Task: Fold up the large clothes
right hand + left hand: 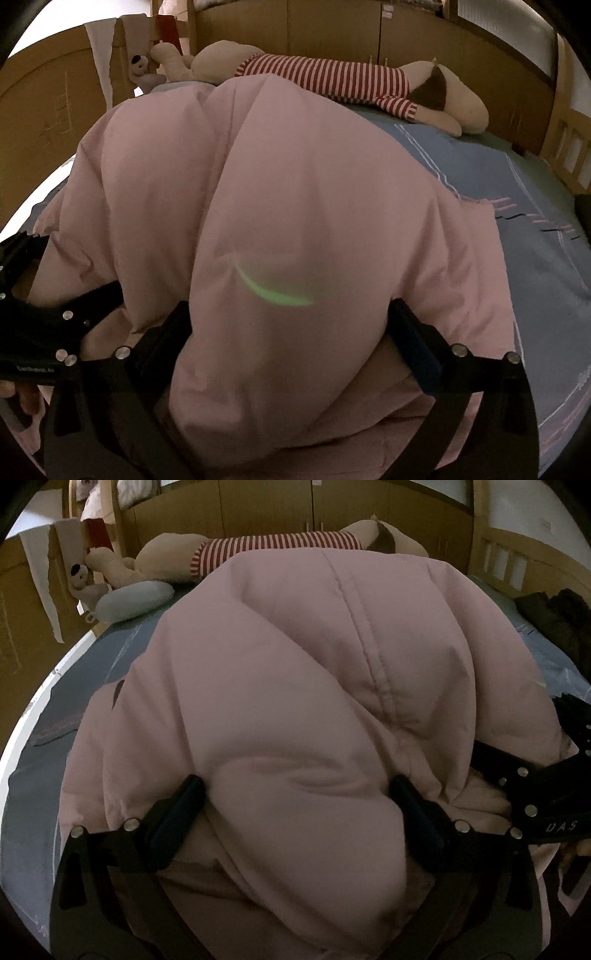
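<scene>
A puffy pink padded coat (314, 664) lies heaped on the blue bedsheet (33, 782) and fills most of both views. My left gripper (297, 786) points down at it with its jaws spread wide, and a thick bulge of the coat swells up between its fingers (184, 805). My right gripper (290, 306) stands the same way on the coat (295, 177), jaws at full width, with the padding filling the gap. Each gripper shows in the other's view, the right gripper (546, 775) and the left gripper (55, 317), close side by side.
A long plush toy in a red-striped shirt (332, 77) lies across the far side of the bed. A grey cushion (136, 598) and a small plush dog (79, 574) sit at the far left. Dark clothes (554, 616) lie at the right by the wooden rail (569, 147).
</scene>
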`<state>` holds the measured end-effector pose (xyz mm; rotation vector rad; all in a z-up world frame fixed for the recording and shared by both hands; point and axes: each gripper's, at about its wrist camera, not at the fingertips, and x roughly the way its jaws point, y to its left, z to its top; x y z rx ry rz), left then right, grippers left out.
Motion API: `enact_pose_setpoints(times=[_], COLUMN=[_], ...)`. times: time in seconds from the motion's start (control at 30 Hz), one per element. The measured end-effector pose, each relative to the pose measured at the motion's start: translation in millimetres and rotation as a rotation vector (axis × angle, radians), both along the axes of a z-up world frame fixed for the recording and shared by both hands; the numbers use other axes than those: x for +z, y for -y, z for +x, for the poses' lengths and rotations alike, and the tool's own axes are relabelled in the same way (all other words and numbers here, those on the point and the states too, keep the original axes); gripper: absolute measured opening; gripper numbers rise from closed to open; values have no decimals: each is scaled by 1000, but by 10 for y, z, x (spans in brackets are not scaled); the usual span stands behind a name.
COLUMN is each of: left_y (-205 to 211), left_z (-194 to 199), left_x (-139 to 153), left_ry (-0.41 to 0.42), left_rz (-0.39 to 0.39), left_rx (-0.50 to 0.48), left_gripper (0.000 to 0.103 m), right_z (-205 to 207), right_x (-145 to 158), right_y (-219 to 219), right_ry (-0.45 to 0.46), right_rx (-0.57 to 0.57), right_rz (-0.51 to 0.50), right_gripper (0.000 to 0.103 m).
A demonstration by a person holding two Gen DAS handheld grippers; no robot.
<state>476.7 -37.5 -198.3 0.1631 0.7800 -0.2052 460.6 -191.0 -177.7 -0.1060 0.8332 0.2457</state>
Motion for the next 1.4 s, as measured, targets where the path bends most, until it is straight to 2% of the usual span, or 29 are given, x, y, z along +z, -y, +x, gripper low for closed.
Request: enact_pose_setpoints(times=[0.17, 0.33, 0.4, 0.47, 0.57, 0.67, 0.77, 0.87, 0.97, 1.1, 1.2, 1.4], left_y=[44, 19, 21, 33, -31, -129, -191, -277, -362, -368, -327, -303], left_z=[-16, -328, -551, -906, -1473, -1982, -2351, -2610, -2834, -3086, -3313, -3531], left_x=[87, 493, 695, 887, 1058, 1088, 1026, 950, 914, 896, 936, 997], left_ry=[25, 26, 47, 73, 111, 116, 96, 28, 15, 43, 84, 117], left_rz=[32, -66, -71, -43, -23, -5, 36, -10, -38, 17, 54, 97], left_rx=[10, -11, -36, -65, -93, -107, -79, -63, -47, -26, -45, -60], left_gripper=[101, 101, 101, 101, 101, 101, 101, 101, 101, 101, 101, 101], right_z=[-42, -250, -403, -637, -1112, -1718, -2375, -2937, -3341, -3688, -3763, -3928], right_x=[-5, 210, 378, 580, 854, 1073, 1244, 1269, 1262, 1307, 1321, 1323], right_y=[22, 58, 134, 233, 325, 390, 422, 474, 610, 769, 819, 906], right_ry=[40, 93, 117, 138, 160, 172, 221, 247, 259, 305, 349, 363], right_rx=[-6, -16, -24, -20, 29, 83, 128, 154, 122, 90, 87, 70], right_rz=[8, 46, 124, 214, 273, 221, 146, 83, 60, 80, 52, 18], right_gripper=[102, 102, 102, 102, 102, 102, 102, 102, 102, 102, 102, 102])
